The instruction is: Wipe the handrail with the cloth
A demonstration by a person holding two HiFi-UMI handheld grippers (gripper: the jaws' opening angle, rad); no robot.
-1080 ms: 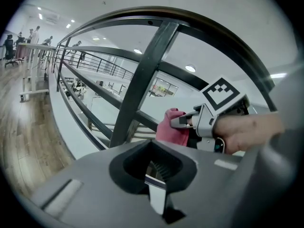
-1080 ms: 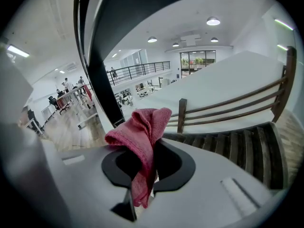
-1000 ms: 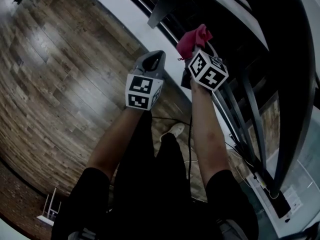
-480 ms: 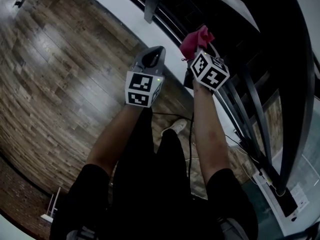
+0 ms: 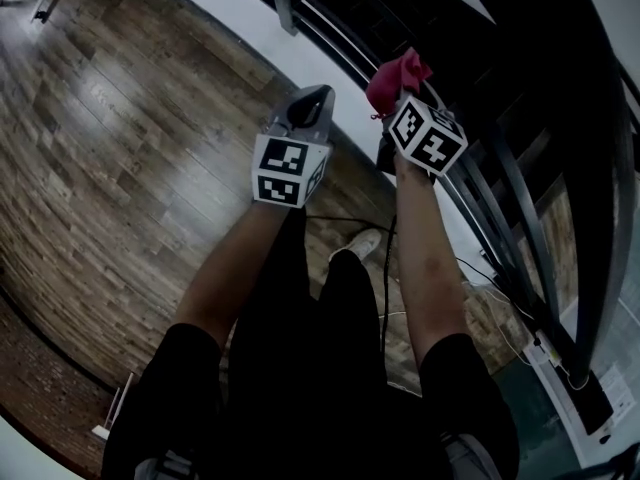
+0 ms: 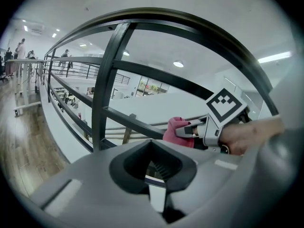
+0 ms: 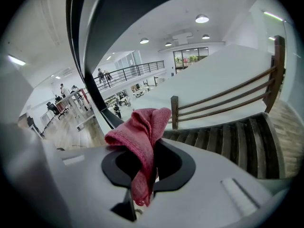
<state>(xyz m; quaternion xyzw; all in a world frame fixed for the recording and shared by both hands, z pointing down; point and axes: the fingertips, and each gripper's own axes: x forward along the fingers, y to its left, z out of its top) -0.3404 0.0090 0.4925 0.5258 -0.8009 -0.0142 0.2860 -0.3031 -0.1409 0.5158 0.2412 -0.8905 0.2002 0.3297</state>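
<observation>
Gripping the pink cloth [image 7: 141,133] tight in the right gripper [image 7: 142,197], far right, close beside the black handrail [image 6: 199,30]; touching or not, unclear. Holding the left gripper [image 6: 156,196] just left, jaws pressed together on nothing, above the wooden floor [image 5: 120,138].

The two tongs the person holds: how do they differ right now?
The right tongs are clamped on a pink cloth, while the left tongs are closed on nothing. In the head view, the right tongs lie over the dark railing, while the left tongs are short of it, over the white ledge. Both are grey and carry a black-and-white marker cube.
</observation>
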